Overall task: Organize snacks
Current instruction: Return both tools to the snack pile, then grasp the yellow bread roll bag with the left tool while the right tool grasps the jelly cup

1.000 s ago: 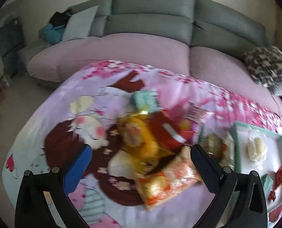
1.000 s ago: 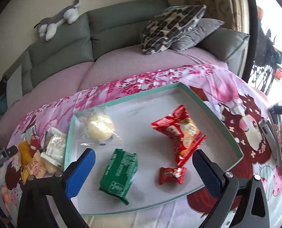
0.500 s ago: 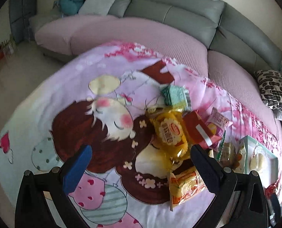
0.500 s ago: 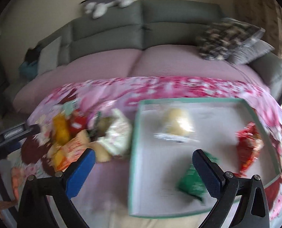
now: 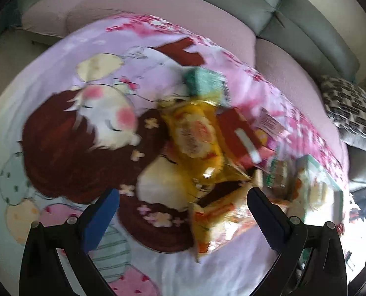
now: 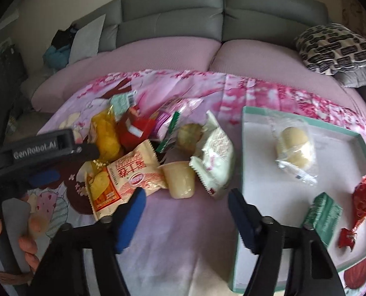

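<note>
- The right gripper point(image 6: 186, 203) hangs above the pink cartoon blanket point(image 6: 183, 234), its jaws closing with nothing between them; the jelly cup point(image 6: 180, 180) lies just beyond the tips
- The left gripper point(image 5: 183, 207) has its blue pads spread wide and holds nothing; in the right wrist view it shows at the left edge point(image 6: 43, 159), gripped by a person's hand point(image 6: 22, 234)
- A pile of snacks lies on the blanket left of the tray: a yellow packet point(image 5: 195, 135), a red packet point(image 5: 242, 138), a teal packet point(image 5: 205, 81), an orange-and-white packet point(image 6: 131, 172) and a white wrapper point(image 6: 216, 157) touching the jelly cup
- The white tray with a green rim point(image 6: 243, 148) sits to the right and holds a wrapped yellow bun point(image 6: 293, 148), a green packet point(image 6: 323, 215), a red bag point(image 6: 365, 197) and a small red candy point(image 6: 346, 236)
- A grey sofa point(image 6: 207, 9) with a patterned cushion point(image 6: 335, 46) stands behind
</note>
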Demonstrator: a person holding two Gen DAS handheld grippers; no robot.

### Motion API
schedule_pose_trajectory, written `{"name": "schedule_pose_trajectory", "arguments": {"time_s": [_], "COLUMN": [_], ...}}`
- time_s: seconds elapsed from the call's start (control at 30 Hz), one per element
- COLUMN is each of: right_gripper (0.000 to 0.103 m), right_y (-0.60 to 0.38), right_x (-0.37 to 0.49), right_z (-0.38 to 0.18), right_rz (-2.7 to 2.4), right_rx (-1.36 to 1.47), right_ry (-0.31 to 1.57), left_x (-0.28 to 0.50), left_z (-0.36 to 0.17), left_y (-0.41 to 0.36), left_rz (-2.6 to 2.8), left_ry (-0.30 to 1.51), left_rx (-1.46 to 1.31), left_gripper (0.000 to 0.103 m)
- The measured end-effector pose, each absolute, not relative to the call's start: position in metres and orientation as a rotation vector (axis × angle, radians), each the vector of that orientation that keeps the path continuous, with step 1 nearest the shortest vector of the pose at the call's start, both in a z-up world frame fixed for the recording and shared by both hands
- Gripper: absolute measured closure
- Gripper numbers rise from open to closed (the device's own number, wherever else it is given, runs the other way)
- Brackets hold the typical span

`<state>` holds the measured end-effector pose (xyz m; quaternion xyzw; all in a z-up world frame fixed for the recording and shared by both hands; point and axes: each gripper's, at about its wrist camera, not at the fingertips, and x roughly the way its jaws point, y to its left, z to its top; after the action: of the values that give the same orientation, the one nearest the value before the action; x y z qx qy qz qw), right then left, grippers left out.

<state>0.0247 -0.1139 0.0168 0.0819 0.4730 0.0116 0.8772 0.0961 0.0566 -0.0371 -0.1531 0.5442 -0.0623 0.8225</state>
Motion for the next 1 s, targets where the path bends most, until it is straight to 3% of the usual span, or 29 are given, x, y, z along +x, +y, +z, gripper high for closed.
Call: {"name": "schedule_pose_trajectory", "arguments": {"time_s": [0.27,0.87,0.97,1.0], "right_gripper": [0.055,0.055,0.055,0.057], "right_y": [-0.113,-0.12,-0.119,-0.12], "right_x": [0.039,0.062,0.061,0.061], "right_z": [0.004,-0.017,-0.017,-0.017], "right_rz": [0.042,0.047,0.049,0.053], "right_rx": [0.182,0.2,0.196,0.201], "right_ry": [1.024,1.06,1.056,1.055], "left_x": [0.103,0.119,0.114,0.113], "left_z": [-0.05,-0.07,-0.069,-0.068], "left_y": [0.02,-0.01,-0.009,-0.009], "left_rz": [-0.249,-0.151,-0.151,-0.155], "left_ry": [1.221,1.254,1.244,1.238], "left_rx": [-0.311,-0.179,-0.17,-0.169], "left_gripper": [0.0,0.001,0.007,0.013]}}
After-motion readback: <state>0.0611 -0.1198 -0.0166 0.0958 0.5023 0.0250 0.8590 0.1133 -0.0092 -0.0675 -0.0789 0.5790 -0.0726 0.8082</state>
